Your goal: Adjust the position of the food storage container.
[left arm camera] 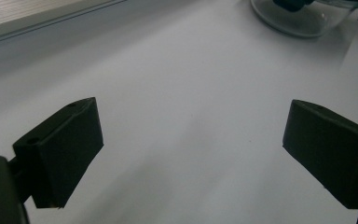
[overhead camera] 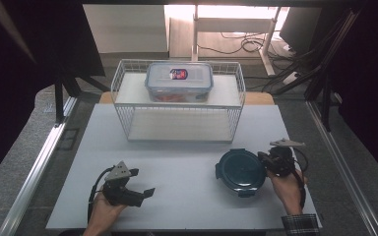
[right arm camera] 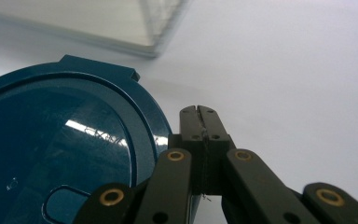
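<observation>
Round container (overhead camera: 240,172) sits beside closed, empty right tongs (right arm camera: 199,122); left tongs (left arm camera: 191,154) gape wide, empty.

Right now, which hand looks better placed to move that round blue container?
Probably the right. The right gripper sits shut against the rim of the round container, while the left gripper hangs open over bare table, well apart from it.

The white table (overhead camera: 187,162) is carrying a wire rack (overhead camera: 178,105) and a round container (overhead camera: 240,172).

Black tongs (overhead camera: 139,183), brass-ringed screws, grey triangular plates, black cables; plaid cuff (overhead camera: 300,224).
</observation>
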Motion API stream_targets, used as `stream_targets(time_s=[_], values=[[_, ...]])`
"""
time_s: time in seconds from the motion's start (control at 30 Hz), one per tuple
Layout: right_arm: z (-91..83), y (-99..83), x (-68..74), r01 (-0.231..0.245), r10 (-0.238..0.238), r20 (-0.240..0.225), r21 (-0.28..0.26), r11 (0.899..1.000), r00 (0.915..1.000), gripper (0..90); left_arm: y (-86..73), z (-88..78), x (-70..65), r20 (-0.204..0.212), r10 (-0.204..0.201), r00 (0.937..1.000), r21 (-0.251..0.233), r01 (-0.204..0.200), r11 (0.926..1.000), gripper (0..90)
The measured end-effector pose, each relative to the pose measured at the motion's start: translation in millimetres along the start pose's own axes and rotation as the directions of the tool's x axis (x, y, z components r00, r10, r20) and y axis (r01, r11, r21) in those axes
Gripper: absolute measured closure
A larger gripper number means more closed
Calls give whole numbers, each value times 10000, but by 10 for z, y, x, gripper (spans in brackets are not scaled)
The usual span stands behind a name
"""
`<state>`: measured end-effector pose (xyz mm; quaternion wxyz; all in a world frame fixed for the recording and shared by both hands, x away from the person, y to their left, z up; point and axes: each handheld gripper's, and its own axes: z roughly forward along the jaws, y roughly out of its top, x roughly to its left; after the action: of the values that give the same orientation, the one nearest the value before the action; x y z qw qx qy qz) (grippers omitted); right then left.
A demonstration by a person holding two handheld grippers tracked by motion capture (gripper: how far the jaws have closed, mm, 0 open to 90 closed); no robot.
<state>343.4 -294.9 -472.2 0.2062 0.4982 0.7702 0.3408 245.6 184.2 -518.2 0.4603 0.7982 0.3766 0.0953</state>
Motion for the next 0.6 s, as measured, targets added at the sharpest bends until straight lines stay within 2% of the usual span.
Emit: stream_targets(time_s=[0.07,0.13,0.17,0.2,0.23,0.27,0.3,0.33,0.37,0.4,0.47,0.6], values=[[3,4,98,336,-336,-27,46,9994,9994,900,0,0,0,4,-2,10000,4,2,10000,43],[-24,-3,120,675,-676,77,131,9976,9977,899,-5,-11,-3,-40,6,10000,21,-6,10000,43],[-49,-16,103,648,-648,24,61,9979,9979,899,-7,-18,-4,-47,-11,10000,4,11,10000,43],[-82,-34,81,610,-611,244,24,9981,9978,898,-7,-26,-1,-67,-8,10000,-3,8,10000,43],[-112,-56,60,747,-753,710,101,9972,9946,898,-7,-31,1,-76,-36,10000,-24,36,10000,43],[-112,-56,60,747,-753,710,101,9972,9946,898,-7,-31,1,-76,-36,10000,-24,36,10000,44],[-163,-115,-2,503,-526,784,311,9982,9955,898,-8,-33,9,-91,-81,9999,-37,80,10000,44],[-163,-115,-2,503,-526,784,311,9982,9955,898,-8,-33,9,-91,-81,9999,-37,80,10000,44],[-181,-195,-28,69,-72,61,518,9986,10000,898,-10,-30,10,-132,-97,9999,21,97,10000,44],[-178,-231,-4,93,-81,-181,643,9979,9998,898,-10,-28,8,-146,-85,9999,42,86,10000,45],[-195,-268,49,246,-260,163,775,9967,9995,898,-7,-26,3,-157,-70,9999,50,71,10000,46],[-228,-279,52,21,-23,33,641,9979,10000,899,-4,-18,2,-143,-97,9998,63,98,9999,47]])
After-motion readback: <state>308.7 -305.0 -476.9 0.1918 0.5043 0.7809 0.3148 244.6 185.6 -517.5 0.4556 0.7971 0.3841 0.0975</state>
